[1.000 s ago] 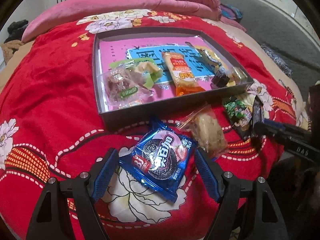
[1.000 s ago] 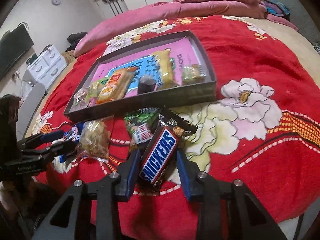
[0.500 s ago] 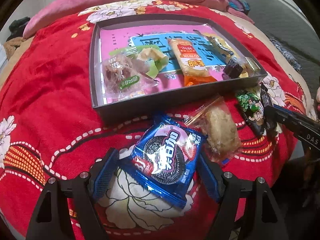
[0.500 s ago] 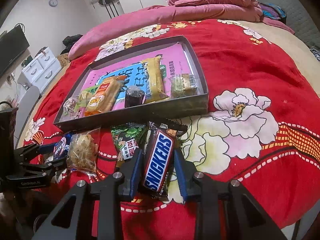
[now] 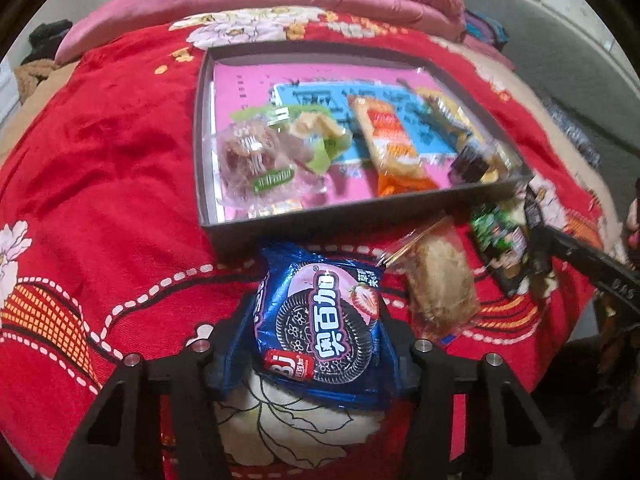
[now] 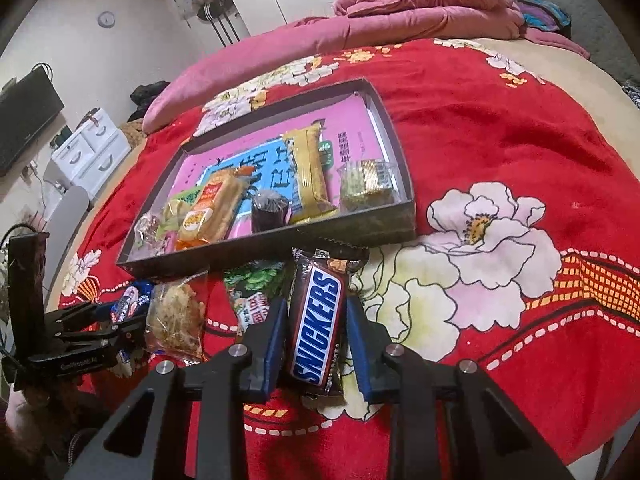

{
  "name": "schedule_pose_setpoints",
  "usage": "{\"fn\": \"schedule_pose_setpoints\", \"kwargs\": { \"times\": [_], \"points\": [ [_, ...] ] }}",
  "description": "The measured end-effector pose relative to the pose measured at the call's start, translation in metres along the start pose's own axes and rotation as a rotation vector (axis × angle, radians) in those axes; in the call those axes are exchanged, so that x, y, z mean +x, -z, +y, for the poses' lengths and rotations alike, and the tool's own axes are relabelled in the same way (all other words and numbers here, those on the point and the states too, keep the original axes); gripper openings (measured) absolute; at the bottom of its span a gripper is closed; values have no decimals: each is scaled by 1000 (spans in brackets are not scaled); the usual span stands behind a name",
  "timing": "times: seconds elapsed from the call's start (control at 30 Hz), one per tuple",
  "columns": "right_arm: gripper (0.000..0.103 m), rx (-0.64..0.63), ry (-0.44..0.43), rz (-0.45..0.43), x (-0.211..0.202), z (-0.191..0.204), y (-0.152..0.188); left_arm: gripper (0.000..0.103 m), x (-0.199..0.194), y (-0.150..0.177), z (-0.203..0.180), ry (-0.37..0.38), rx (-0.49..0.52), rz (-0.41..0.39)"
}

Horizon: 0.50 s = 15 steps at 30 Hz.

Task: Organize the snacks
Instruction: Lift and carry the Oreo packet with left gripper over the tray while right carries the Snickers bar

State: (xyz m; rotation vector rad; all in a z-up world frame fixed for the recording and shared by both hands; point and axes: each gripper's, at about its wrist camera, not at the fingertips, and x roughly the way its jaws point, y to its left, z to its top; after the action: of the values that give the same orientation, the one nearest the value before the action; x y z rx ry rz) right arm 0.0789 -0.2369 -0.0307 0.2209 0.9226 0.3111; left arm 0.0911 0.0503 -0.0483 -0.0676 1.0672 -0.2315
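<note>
A blue cookie packet [image 5: 312, 292] lies on the red floral blanket just in front of the dark tray [image 5: 340, 220]. My left gripper [image 5: 316, 344] is closing on it; both blue pads press its crumpled sides. In the right wrist view a Snickers bar [image 6: 316, 320] lies lengthwise between the pads of my right gripper [image 6: 315, 340], which hug it on both sides. The tray [image 6: 280, 248] holds several wrapped snacks on a pink and blue sheet.
A clear-wrapped pastry [image 5: 440, 280] and a green packet [image 5: 500, 236] lie on the blanket between the two grippers. Pink bedding [image 6: 400, 12] is piled behind the tray. White drawers [image 6: 88, 152] stand beside the bed at the left.
The left jaws have narrowed from wide open onto the cookie packet, which now bulges between the pads. The right jaws have drawn in slightly around the Snickers bar.
</note>
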Motion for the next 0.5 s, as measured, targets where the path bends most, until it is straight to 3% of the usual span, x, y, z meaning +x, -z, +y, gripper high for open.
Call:
{"fn": "schedule_pose_setpoints", "kwargs": {
  "times": [0.3,0.5],
  "points": [
    [30,-7,-22,-43,-8,4,-8,56,-39,-4,4,36,-38,-177],
    [30,-24,-52,-77,-12,13,-14,56,-51,-9,10,49,-86,-243]
  ]
}}
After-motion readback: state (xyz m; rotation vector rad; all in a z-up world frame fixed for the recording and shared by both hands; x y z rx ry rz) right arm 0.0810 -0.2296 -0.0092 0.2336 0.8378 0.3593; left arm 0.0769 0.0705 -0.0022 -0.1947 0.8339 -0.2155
